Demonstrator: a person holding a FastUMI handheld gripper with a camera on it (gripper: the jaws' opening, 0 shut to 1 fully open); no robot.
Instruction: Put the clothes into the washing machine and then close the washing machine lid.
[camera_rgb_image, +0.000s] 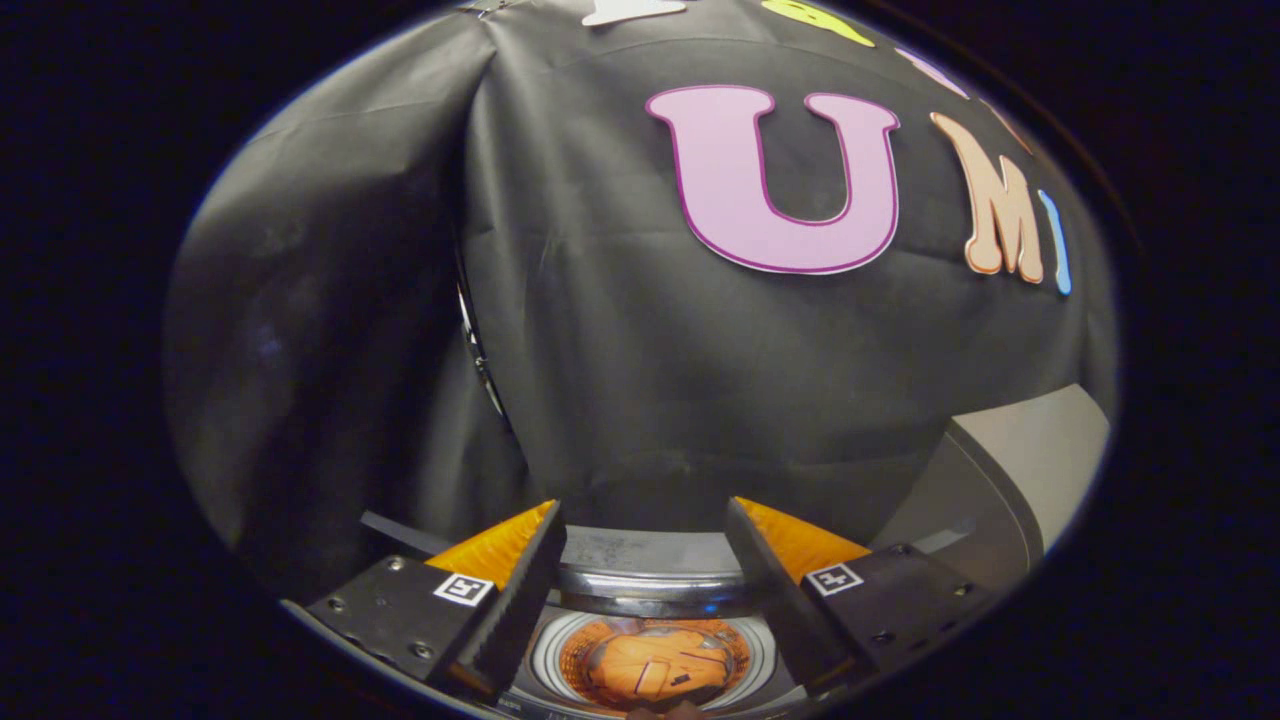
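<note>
My tongs hang spread and empty above the drum, where the orange clothes lie soft, light and floppy; the stiff washing machine lid wants gripping at its edge

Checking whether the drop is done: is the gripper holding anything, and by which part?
Nothing is held. The gripper has its fingers apart above the washing machine drum, where orange clothes lie.

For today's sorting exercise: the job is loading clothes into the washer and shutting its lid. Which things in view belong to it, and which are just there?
Belongs:
- orange clothes, in the drum
- washing machine
- raised lid
- gripper, open and empty above the drum

Just there:
- black cloth wall
</note>
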